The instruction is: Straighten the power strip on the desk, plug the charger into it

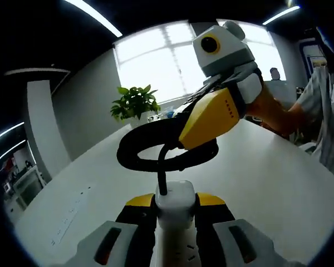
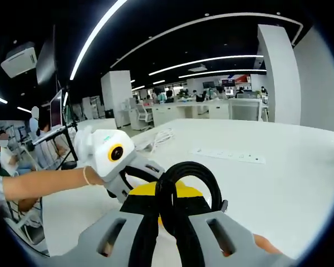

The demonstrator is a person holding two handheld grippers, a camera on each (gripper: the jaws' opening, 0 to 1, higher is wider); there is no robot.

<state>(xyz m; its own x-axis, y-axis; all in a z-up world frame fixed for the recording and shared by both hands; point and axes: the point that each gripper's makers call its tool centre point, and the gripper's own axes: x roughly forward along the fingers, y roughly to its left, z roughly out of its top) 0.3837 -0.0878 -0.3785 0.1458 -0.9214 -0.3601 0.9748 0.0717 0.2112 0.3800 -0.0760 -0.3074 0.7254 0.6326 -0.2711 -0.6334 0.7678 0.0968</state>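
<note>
Black cable (image 1: 156, 146) sits clenched in my right tongs (image 2: 166, 214) while my left tongs (image 1: 176, 214) grasp the white power strip (image 1: 175, 203) at its cord end above the counter (image 1: 267, 183), so I'd lower both together, keeping the strip level.

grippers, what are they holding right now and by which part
The left gripper holds the white power strip by its cable end; the right gripper grips the coiled black cable.
</note>
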